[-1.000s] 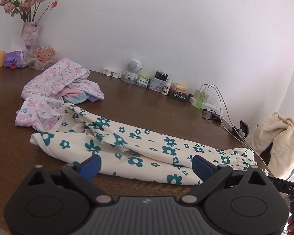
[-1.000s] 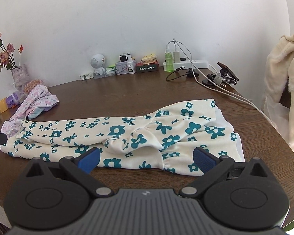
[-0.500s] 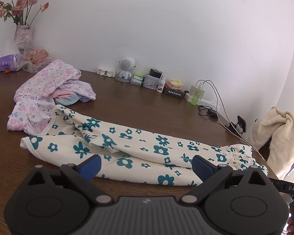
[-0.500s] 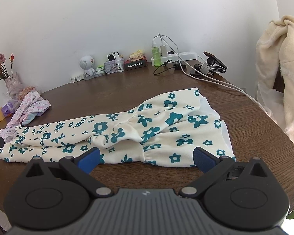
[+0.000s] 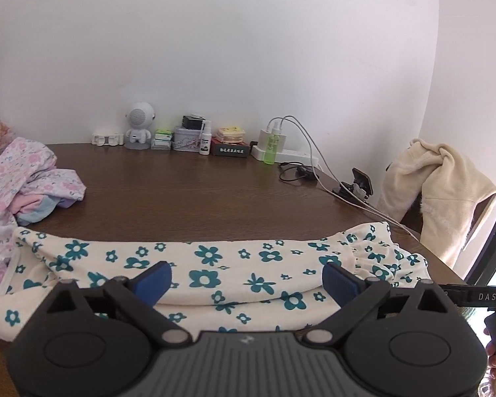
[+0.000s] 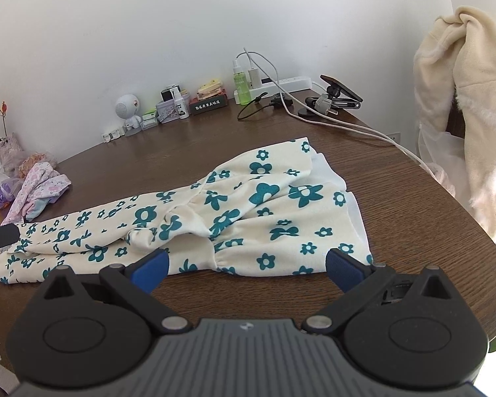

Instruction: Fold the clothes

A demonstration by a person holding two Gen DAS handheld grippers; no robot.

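Both grippers are held with their blue-padded jaws spread wide and nothing between them. Left gripper is poised low over the near long edge of the cream garment with teal flowers, which is stretched lengthwise across the brown wooden surface. Right gripper is set just short of the garment's wider end, where a white lining edge is seen along the hem, close to the rounded rim of the surface at the right.

A broad bare stretch of wood is left between the garment and the row of small things along the white wall: a white robot-shaped figure, small boxes, a spray bottle, a green bottle and a white power strip with cables trailing toward the right rim. A pile of pink floral clothes is touched by the garment's far left end. A cream fleece garment is draped on a chair past the right edge.

"DAS" is read on a black bar at the right of the left wrist view. White characters on a dark box cannot be made out.
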